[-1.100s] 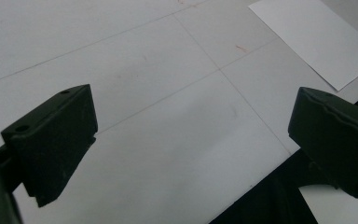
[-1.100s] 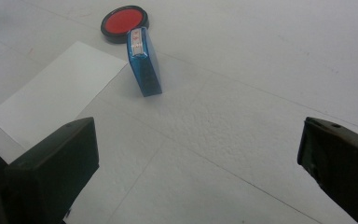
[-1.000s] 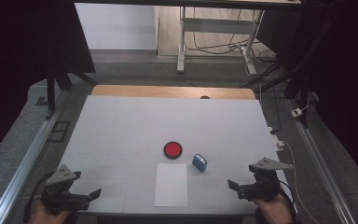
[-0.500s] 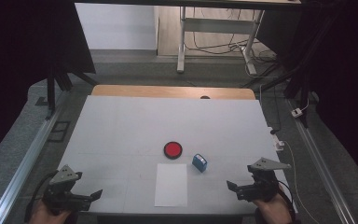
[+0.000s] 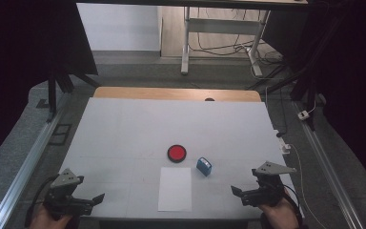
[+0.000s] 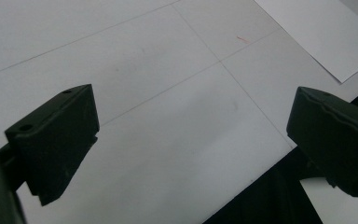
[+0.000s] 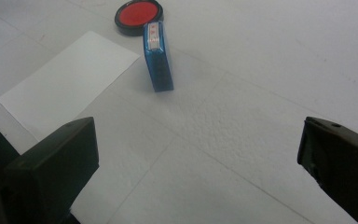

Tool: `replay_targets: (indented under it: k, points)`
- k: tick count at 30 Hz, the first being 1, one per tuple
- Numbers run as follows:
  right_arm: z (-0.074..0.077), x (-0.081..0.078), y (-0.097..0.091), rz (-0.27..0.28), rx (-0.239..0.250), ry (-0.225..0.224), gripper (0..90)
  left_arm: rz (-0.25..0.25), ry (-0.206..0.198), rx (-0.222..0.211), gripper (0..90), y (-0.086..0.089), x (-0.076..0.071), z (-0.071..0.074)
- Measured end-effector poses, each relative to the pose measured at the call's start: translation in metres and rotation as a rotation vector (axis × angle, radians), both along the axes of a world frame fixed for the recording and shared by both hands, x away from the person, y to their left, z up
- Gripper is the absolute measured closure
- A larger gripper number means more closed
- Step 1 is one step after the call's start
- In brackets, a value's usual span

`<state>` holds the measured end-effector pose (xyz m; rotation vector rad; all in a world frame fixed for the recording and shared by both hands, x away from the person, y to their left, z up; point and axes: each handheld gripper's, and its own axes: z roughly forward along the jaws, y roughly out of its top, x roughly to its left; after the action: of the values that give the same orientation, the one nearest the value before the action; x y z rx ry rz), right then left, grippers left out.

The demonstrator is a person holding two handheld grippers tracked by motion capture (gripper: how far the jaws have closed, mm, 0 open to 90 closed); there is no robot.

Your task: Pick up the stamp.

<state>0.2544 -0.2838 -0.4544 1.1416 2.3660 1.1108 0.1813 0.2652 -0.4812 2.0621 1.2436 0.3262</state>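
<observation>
Two claws, both mine, jaws spread wide and empty at the table's point(image 5: 124, 124) near edge. The blue stamp point(image 7: 157, 56) lies ahead of my right claw point(image 5: 251, 194) and a little to its left, the red ink pad point(image 7: 138, 16) just beyond it, the paper sheet point(image 7: 70, 84) beside it. I judge this the reach for the stamp: my right claw must go forward and straddle its narrow sides. My left claw point(image 5: 83, 202) waits over bare table.
</observation>
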Motion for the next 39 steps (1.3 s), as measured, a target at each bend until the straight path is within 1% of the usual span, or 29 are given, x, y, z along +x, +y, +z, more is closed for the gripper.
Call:
replay_targets:
  k: [4,10,13,16,20,22,25,27,28,30,32,36,39]
  points:
    - [0.002,0.0,0.002,0.008,-0.006,-0.019,0.0,0.002,0.003,0.0,2.8,0.0,0.0,0.0]
    - [0.003,-0.001,0.004,0.014,-0.011,-0.027,0.0,0.003,0.004,-0.003,2.7,0.001,0.0,0.0]
    - [0.003,-0.001,0.006,0.024,-0.009,-0.037,0.0,0.004,0.006,-0.006,2.7,0.001,0.0,0.0]
    - [0.004,-0.001,0.009,0.042,-0.022,-0.044,0.0,0.003,0.005,-0.005,2.7,0.001,0.0,0.0]
    - [0.006,0.0,0.011,0.063,-0.021,-0.054,0.0,0.001,0.003,-0.003,2.7,0.0,0.0,0.0]
    - [0.006,0.0,0.012,0.065,-0.005,-0.057,0.0,0.001,0.003,-0.002,2.7,0.0,0.0,0.0]
    - [0.007,0.002,0.014,0.074,-0.007,-0.056,0.0,-0.001,0.003,-0.003,2.7,0.0,0.0,0.0]
    - [0.006,0.003,0.017,0.079,-0.005,-0.042,0.0,-0.001,0.003,-0.002,2.7,0.0,0.0,0.0]
    - [0.006,0.004,0.019,0.082,0.003,-0.038,0.0,0.0,0.002,-0.001,2.6,0.0,0.0,0.0]
    - [0.006,0.004,0.02,0.091,0.002,-0.036,0.0,-0.001,0.001,0.0,2.6,0.0,0.0,0.0]
    - [0.005,0.005,0.026,0.111,-0.016,-0.037,0.0,-0.002,0.0,0.001,2.6,0.0,0.0,0.0]
    - [0.005,0.005,0.03,0.123,-0.014,-0.031,0.0,-0.002,0.001,0.0,2.5,0.0,0.0,0.0]
    - [0.006,0.007,0.031,0.126,-0.013,-0.035,0.0,-0.003,0.0,0.0,2.5,0.0,0.0,0.0]
